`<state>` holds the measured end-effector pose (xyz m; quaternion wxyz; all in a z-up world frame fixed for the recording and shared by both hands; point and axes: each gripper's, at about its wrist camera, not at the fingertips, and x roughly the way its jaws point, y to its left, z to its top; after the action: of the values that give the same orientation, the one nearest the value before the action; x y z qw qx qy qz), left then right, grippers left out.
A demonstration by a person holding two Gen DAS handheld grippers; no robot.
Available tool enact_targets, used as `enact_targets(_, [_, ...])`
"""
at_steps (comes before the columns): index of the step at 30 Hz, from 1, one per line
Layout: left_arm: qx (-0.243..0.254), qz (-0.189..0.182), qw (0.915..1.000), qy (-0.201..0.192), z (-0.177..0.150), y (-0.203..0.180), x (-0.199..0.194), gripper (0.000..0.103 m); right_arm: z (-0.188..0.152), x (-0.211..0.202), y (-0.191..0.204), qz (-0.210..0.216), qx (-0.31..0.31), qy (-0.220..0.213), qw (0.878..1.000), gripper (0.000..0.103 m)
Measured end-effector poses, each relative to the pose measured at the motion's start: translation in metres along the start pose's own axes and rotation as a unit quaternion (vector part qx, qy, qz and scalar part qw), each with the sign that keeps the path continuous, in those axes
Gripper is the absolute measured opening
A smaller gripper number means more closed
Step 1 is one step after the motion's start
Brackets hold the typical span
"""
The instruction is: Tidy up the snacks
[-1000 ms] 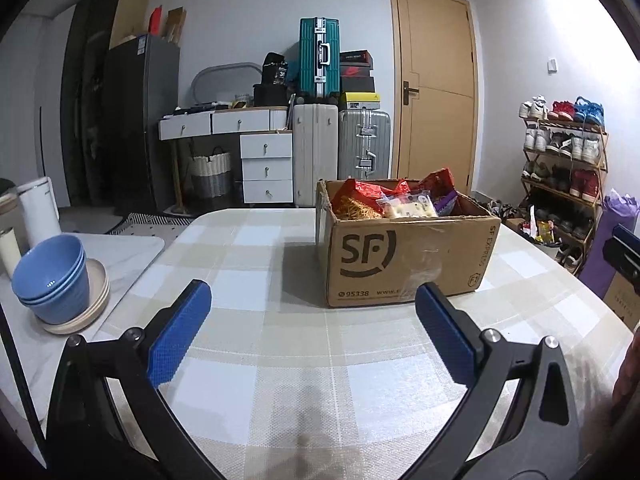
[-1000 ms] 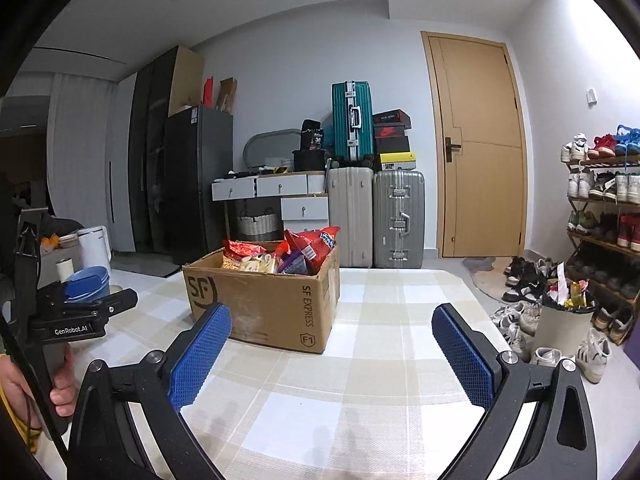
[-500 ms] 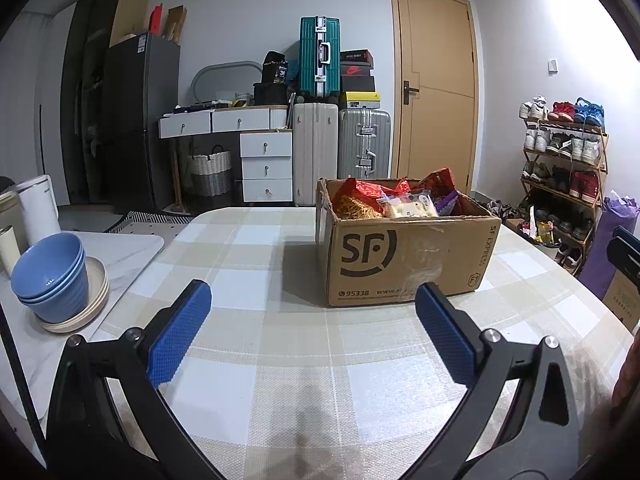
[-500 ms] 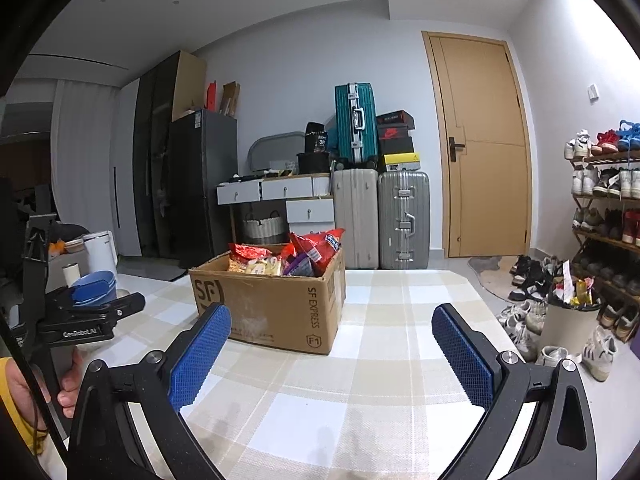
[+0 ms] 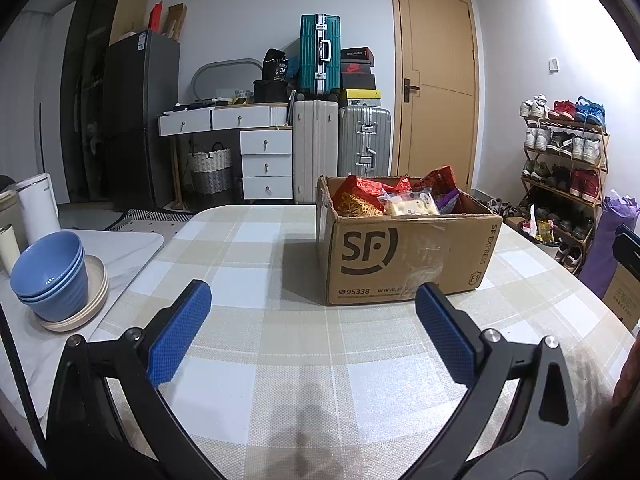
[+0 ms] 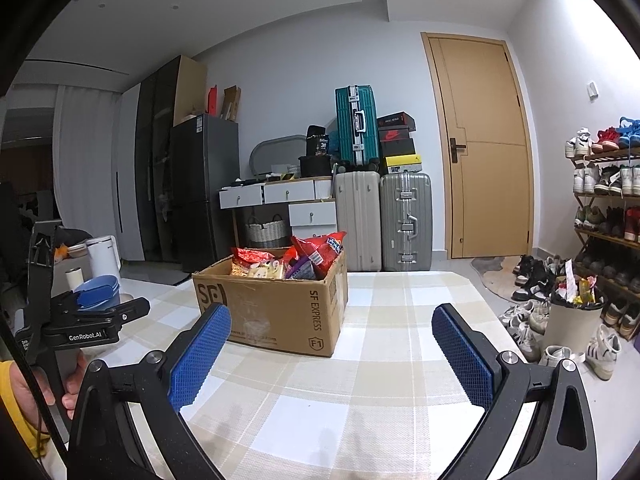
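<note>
A brown SF Express cardboard box (image 5: pixel 408 256) stands on the checked tablecloth (image 5: pixel 280 344), filled with snack bags (image 5: pixel 404 200) in red, yellow, white and purple. The box also shows in the right wrist view (image 6: pixel 276 308), with the snack bags (image 6: pixel 292 260) sticking out of its top. My left gripper (image 5: pixel 314 332) is open and empty, low over the table, short of the box. My right gripper (image 6: pixel 330 348) is open and empty, nearer the box's right corner. The left gripper's body (image 6: pixel 88 328) shows at the left of the right wrist view.
Stacked blue bowls (image 5: pixel 52 272) on a beige plate sit on a white side table (image 5: pixel 132 244) at left, with a white kettle (image 5: pixel 38 208). Suitcases (image 5: pixel 340 148), drawers and a door stand behind. A shoe rack (image 5: pixel 564 176) and a bin (image 6: pixel 572 316) are at right.
The right wrist view has tilted up and moved slightly closer to the box. The left gripper has barely moved. Both stay open.
</note>
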<state>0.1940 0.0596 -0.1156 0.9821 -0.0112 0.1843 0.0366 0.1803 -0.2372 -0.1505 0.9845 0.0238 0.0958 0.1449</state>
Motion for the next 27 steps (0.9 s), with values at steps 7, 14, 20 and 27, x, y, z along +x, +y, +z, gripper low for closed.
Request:
enact_targets(7, [-0.001, 0.002, 1.0000, 0.000, -0.0005, 0.0003, 0.0003, 0.102, -0.0002, -0.0004, -0.0003, 0.001, -0.001, 0.000, 1.000, 0.102])
enact_targets(14, [-0.001, -0.001, 1.0000, 0.001, -0.0010, -0.0008, 0.0006, 0.102, -0.0002, -0.0004, 0.0001, 0.000, 0.000, 0.001, 1.000, 0.102])
enact_targets(20, [-0.003, 0.002, 1.0000, 0.001, -0.0024, -0.0022, 0.0006, 0.102, -0.0012, 0.0010, 0.0013, -0.001, -0.001, 0.002, 1.000, 0.102])
enact_targets(27, [-0.003, 0.002, 1.0000, 0.001, -0.0024, -0.0020, 0.0003, 0.102, -0.0018, 0.0011, 0.0025, -0.002, 0.000, 0.003, 1.000, 0.102])
